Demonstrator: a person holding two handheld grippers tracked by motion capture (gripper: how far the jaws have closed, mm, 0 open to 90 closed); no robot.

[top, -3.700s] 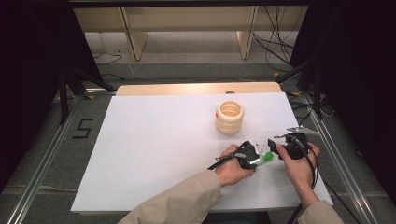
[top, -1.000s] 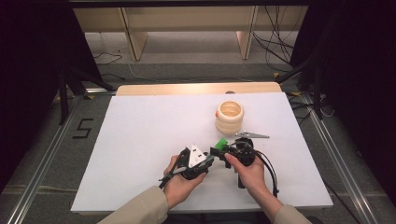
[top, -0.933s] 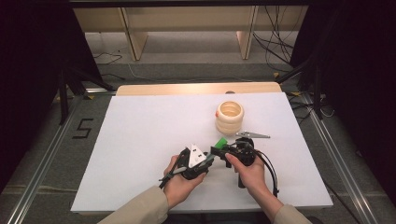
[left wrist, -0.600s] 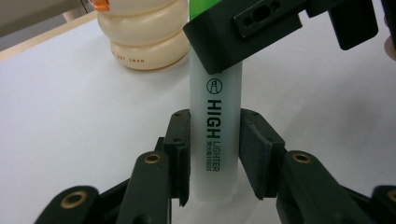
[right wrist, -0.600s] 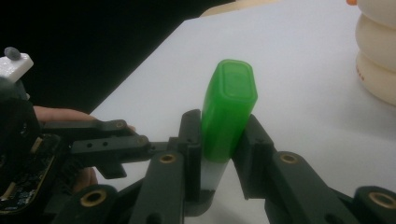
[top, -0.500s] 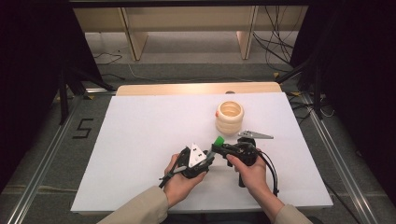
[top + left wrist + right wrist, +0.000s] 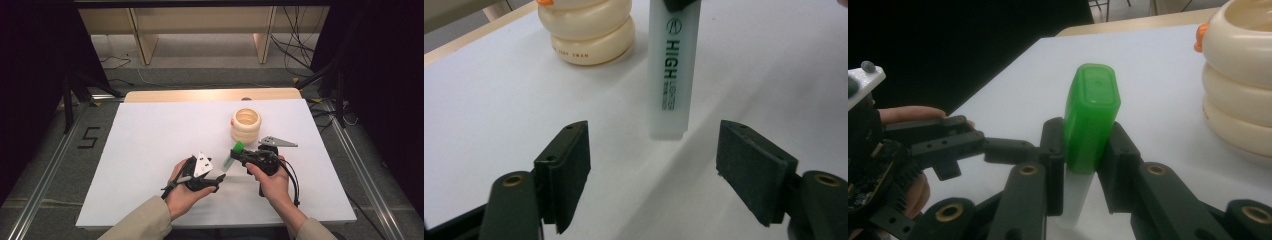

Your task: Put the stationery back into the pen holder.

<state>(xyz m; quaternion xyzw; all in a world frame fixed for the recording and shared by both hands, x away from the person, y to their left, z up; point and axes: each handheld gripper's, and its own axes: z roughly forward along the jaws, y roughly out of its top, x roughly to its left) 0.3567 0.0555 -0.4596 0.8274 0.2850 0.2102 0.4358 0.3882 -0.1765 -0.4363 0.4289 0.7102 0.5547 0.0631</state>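
Your right gripper (image 7: 1083, 165) is clamping the highlighter (image 7: 669, 75) by its green cap (image 7: 1091, 117); its barrel is pointing between your left gripper's (image 7: 654, 172) wide-open, empty fingers (image 7: 566, 167).

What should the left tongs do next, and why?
Probably ease forward and close on the highlighter's pale barrel. The right tongs grip it by the green cap, and the left tongs stand open with the barrel's end just ahead, between the jaws. A firm hold there would let the cap be pulled off.
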